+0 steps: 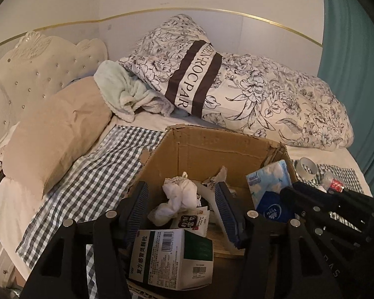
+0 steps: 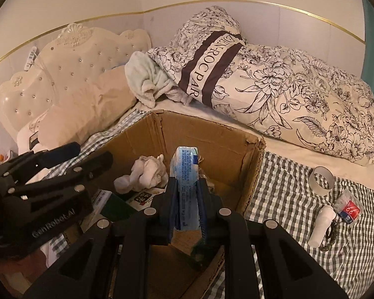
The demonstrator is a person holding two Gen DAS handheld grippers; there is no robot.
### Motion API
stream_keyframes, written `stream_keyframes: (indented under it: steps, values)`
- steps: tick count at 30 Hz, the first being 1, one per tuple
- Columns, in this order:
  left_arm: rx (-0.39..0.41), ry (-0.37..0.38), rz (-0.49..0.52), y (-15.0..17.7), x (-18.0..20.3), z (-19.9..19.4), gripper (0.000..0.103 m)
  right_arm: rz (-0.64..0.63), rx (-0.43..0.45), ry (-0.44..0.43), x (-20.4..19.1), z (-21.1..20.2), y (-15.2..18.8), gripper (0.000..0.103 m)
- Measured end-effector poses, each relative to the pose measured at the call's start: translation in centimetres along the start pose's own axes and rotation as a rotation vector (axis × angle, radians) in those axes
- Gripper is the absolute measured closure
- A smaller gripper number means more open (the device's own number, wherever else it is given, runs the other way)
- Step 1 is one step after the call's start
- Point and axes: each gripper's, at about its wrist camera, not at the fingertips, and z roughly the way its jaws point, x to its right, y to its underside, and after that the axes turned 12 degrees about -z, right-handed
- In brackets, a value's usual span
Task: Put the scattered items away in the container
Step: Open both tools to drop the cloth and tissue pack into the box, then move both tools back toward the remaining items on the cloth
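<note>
Right hand-held gripper (image 2: 187, 191) clamped on a pale blue tissue pack (image 2: 184, 172), held upright over the open cardboard box (image 2: 227, 147), presumably so a release drops it straight inside. Left hand-held gripper (image 1: 180, 209) spread wide and empty above the same box, just over a crumpled white cloth (image 1: 179, 196), a snack sachet (image 1: 190, 221) and a green-and-white medicine box (image 1: 172, 259) already lying inside. Tissue pack soft, plastic-wrapped, printed with small text, slightly squeezed at the pads. Out on the checked cloth (image 2: 286, 199) over the bed, well apart from the box: a tape roll (image 2: 321, 180), a white bottle (image 2: 321, 224), a red-labelled packet (image 2: 349, 208), not yet tidied.
</note>
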Motion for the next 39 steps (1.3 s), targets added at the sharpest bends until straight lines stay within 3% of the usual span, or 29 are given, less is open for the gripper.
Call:
stream_keyframes:
  steps: [5,8,12,16,23,29,34,39]
  values:
    - [0.004,0.006,-0.004,-0.3,-0.1,-0.3,0.043,0.005,-0.002,-0.004,0.1,-0.1,0.1,0.086]
    - [0.015,0.011,-0.005,-0.6,0.0,-0.9,0.041,0.007,0.013,0.001,0.1,-0.7,0.1,0.077]
    - [0.037,0.019,-0.005,-1.0,0.5,-2.2,0.038,0.01,0.064,0.037,0.3,-2.6,-0.3,0.052]
    - [0.06,0.037,0.002,-1.4,1.2,-3.7,0.034,0.014,0.107,0.078,0.9,-4.9,-0.6,0.052]
    - [0.097,0.081,0.021,-1.6,3.1,-6.7,0.02,0.067,0.156,0.133,3.2,-9.3,-0.5,0.05]
    - [0.149,0.107,0.045,-1.5,4.8,-9.8,0.003,0.087,0.194,0.177,4.3,-13.2,-0.1,0.041]
    - [0.175,0.117,0.066,-1.3,6.2,-12.1,0.0,0.083,0.226,0.222,4.3,-16.6,0.3,0.022]
    - [0.188,0.124,0.076,-0.8,7.6,-14.0,0.0,0.078,0.258,0.274,4.4,-19.7,0.9,0.01]
